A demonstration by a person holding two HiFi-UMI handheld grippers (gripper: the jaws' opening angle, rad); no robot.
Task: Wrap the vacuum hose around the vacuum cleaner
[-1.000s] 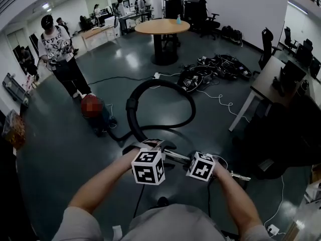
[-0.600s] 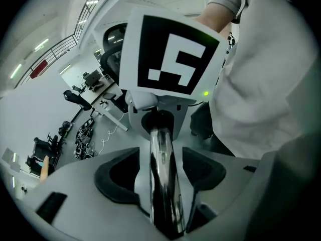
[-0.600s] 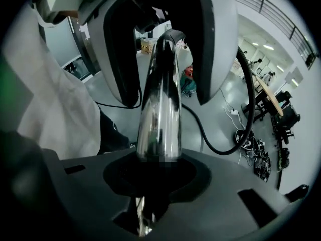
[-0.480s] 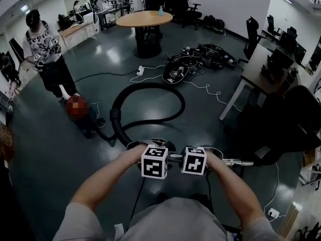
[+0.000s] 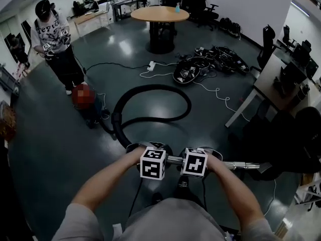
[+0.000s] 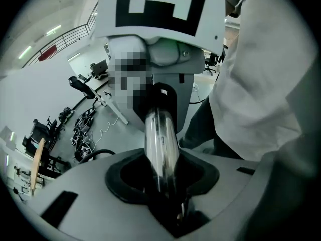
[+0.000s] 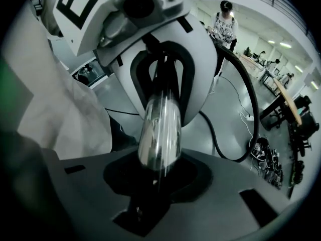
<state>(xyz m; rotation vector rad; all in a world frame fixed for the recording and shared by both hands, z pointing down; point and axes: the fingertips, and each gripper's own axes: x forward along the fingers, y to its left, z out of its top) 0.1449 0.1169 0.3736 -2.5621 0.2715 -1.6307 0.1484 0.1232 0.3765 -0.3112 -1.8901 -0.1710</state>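
Left gripper (image 6: 165, 200) jaws just closed in, pinching metal tube (image 6: 160, 144) — right gripper (image 7: 150, 195) clamped on same tube, partway open.

Dark glossy floor (image 5: 45, 149). Round wooden worktop (image 5: 159, 14) toward the floor's far edge, with a blue bottle (image 5: 177, 7) upright on it. Person (image 5: 56, 41) standing near the far-left corner. White power strip (image 5: 151, 66) on the floor in front of the round worktop, tangle of black cables and gear (image 5: 213, 64) to its right. Second worktop (image 5: 268, 82) along the right edge, black office chair (image 5: 267, 44) beside it.
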